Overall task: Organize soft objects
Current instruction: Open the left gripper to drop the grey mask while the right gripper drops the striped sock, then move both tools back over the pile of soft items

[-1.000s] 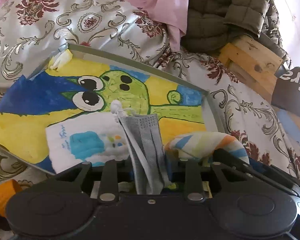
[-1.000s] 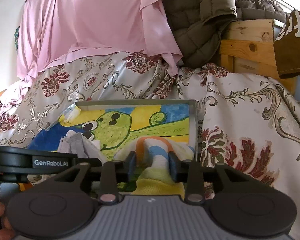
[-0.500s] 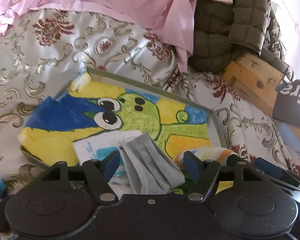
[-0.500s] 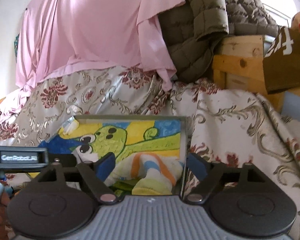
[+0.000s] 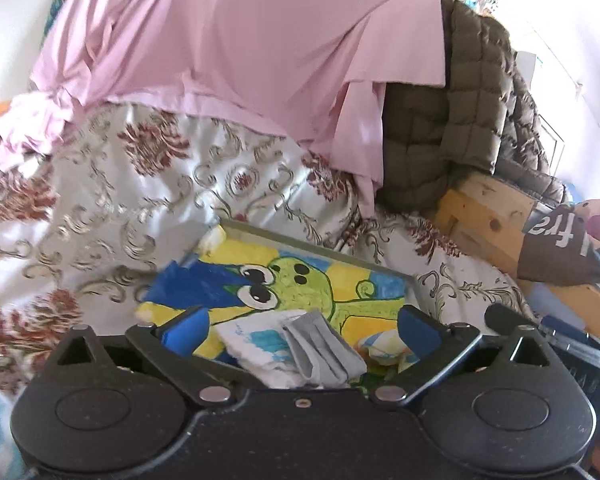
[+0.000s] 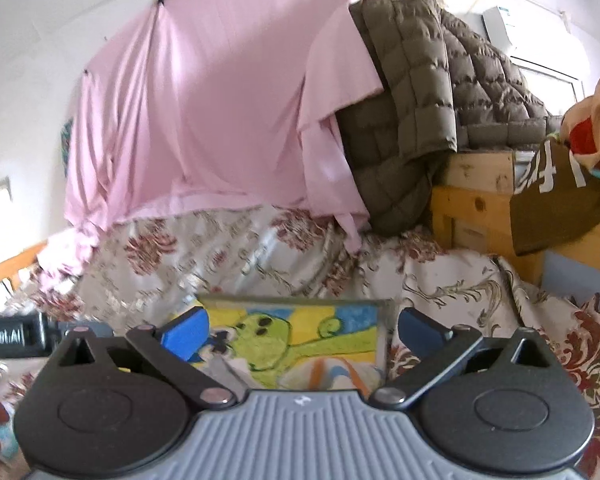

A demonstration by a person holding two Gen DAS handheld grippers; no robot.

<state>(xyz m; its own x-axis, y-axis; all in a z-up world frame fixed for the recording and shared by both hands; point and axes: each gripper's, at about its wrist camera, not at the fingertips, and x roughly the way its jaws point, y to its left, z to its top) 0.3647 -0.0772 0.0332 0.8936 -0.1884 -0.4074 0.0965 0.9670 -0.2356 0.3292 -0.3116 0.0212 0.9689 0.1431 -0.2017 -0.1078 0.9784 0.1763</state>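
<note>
A shallow tray (image 5: 312, 245) painted with a green cartoon creature lies on the bed. In it rest a grey face mask (image 5: 324, 354), a white padded cloth with blue print (image 5: 256, 346) and a striped sock (image 5: 380, 346). My left gripper (image 5: 303, 330) hovers above and behind them, its jaws opening wide, with nothing pressed between its blue pads (image 5: 188, 330). In the right wrist view the same tray (image 6: 296, 301) shows the striped sock (image 6: 332, 374) at its near right corner. My right gripper (image 6: 302, 332) is also opening and holds nothing.
A floral bedspread (image 5: 100, 208) surrounds the tray. A pink sheet (image 6: 204, 120) hangs behind it, with an olive quilted jacket (image 6: 420, 100) draped over a wooden frame (image 6: 472, 204). A brown box with white letters (image 6: 556, 204) sits at right.
Both grippers opened from a narrow grip to wide. The left let go of the grey mask, the right let go of the striped sock. Both pulled back and up from the tray.
</note>
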